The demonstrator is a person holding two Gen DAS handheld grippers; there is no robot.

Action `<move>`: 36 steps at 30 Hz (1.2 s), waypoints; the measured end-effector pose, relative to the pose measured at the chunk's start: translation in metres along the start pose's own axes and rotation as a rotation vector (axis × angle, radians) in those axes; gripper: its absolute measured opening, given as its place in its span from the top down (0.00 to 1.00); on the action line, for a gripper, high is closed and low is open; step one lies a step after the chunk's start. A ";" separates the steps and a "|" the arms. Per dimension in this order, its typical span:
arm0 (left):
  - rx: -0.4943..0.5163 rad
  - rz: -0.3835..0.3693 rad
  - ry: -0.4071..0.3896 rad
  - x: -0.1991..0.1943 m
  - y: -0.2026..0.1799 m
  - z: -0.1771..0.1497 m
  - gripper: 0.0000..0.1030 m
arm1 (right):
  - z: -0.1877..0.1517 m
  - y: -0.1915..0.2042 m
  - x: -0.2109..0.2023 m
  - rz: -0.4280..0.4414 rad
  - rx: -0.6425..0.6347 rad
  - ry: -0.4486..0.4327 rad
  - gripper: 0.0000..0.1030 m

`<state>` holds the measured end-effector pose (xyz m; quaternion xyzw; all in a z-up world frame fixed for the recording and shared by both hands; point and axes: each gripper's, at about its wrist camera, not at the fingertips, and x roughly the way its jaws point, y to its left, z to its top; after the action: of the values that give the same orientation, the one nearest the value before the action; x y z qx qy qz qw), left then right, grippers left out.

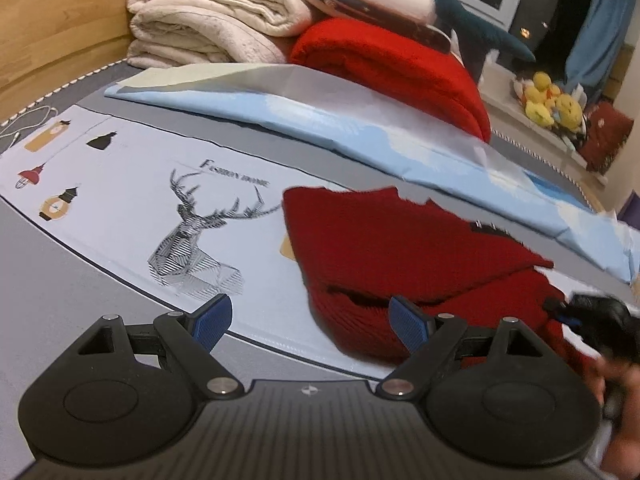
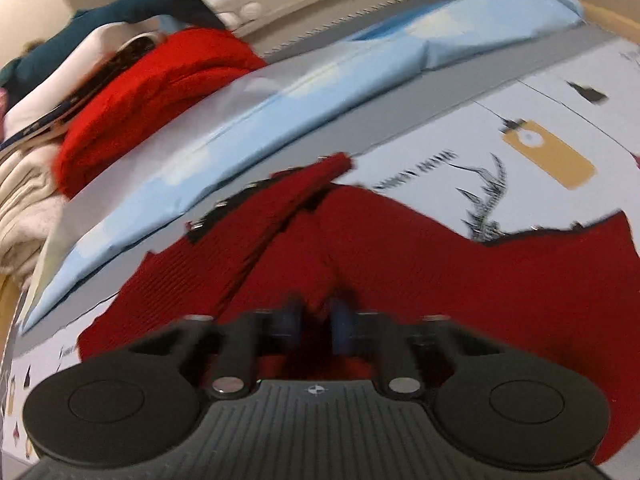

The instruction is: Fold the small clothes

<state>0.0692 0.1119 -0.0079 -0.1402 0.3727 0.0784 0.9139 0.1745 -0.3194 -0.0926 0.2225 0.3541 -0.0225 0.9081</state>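
A dark red knitted garment [image 1: 380,240] lies on a pale printed cloth [image 1: 132,184] with a deer drawing. In the left wrist view my left gripper [image 1: 310,312] stands open just before the garment's near edge, its right blue pad over the knit and nothing between the pads. My right gripper [image 1: 564,314] shows blurred at the garment's right side, with a hand behind it. In the right wrist view the right gripper [image 2: 316,322] is nearly closed, its pads pinching a raised fold of the red garment [image 2: 440,272]. A sleeve or strip [image 2: 316,176] runs away toward the back.
Behind the garment lies a folded light blue sheet [image 1: 320,120]. Beyond it sit a bright red blanket [image 1: 400,64] and stacked cream towels [image 1: 208,20]. A wooden bed frame [image 1: 52,32] borders the left. Yellow plush toys [image 1: 552,104] sit on a ledge at back right.
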 end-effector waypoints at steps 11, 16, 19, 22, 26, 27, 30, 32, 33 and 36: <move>-0.054 0.025 -0.021 -0.017 0.046 0.015 0.13 | -0.183 0.118 -0.153 0.367 -0.327 0.214 0.93; -0.014 0.034 0.016 -0.011 0.047 0.005 0.13 | -0.224 0.153 -0.150 0.460 -0.470 0.368 0.88; 0.010 -0.003 0.071 -0.002 0.039 -0.003 0.13 | -0.198 0.148 -0.158 0.546 -0.502 0.375 0.88; 0.014 -0.042 0.160 0.014 0.030 -0.016 0.13 | -0.156 0.122 -0.168 0.547 -0.491 0.296 0.65; 0.004 -0.080 0.308 0.038 0.018 -0.042 0.14 | -0.087 0.050 -0.148 0.302 -0.426 0.143 0.53; 0.002 -0.086 0.335 0.042 0.015 -0.047 0.14 | -0.072 0.026 -0.140 0.197 -0.400 0.123 0.51; -0.026 -0.120 0.424 0.054 0.007 -0.066 0.17 | -0.041 -0.051 -0.117 -0.072 -0.318 0.074 0.45; -0.044 -0.122 0.467 0.061 0.004 -0.077 0.19 | -0.030 -0.097 -0.102 -0.176 -0.230 0.095 0.45; -0.049 -0.122 0.481 0.063 0.002 -0.083 0.20 | -0.028 -0.115 -0.096 -0.188 -0.193 0.113 0.45; -0.063 -0.114 0.530 0.071 0.001 -0.095 0.25 | -0.039 -0.147 -0.086 -0.097 -0.119 0.210 0.45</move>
<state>0.0564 0.0854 -0.1232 -0.2048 0.5879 -0.0013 0.7826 0.0568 -0.4455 -0.1187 0.1518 0.4581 -0.0220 0.8756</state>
